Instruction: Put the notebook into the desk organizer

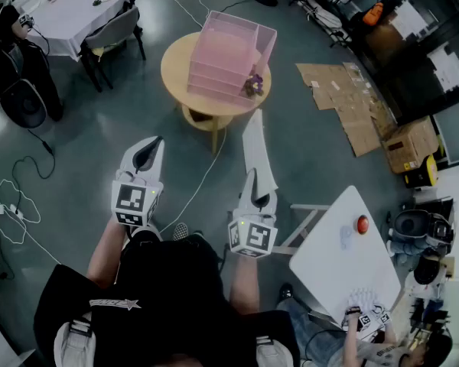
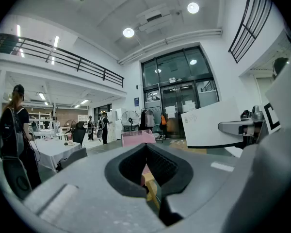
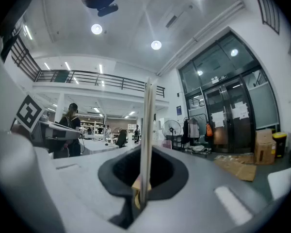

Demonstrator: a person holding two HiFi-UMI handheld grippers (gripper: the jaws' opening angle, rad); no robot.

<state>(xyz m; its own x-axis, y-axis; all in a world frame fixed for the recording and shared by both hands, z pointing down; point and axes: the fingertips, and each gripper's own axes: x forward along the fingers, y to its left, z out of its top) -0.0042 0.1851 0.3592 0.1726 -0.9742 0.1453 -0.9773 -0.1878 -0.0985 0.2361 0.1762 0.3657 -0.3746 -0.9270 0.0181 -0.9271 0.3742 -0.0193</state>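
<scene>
1. Currently, the right tool (image 1: 254,183) is clamped on the notebook (image 1: 258,147), held edge-up, well short of the desk organizer (image 1: 228,52) on the round table (image 1: 176,71).
2. Carry it forward upright; align its thin edge with one open slot, then lower it.
3. Left tool (image 1: 149,153): jaws together, empty.
4. Notebook: thin, white, flat, probably flexible. Desk organizer: pink translucent plastic, boxy, tiered. Table: pale wood.

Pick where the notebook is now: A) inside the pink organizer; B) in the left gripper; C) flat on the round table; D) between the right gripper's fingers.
D: the notebook is clamped edge-on in the right gripper, short of the organizer on the table.
</scene>
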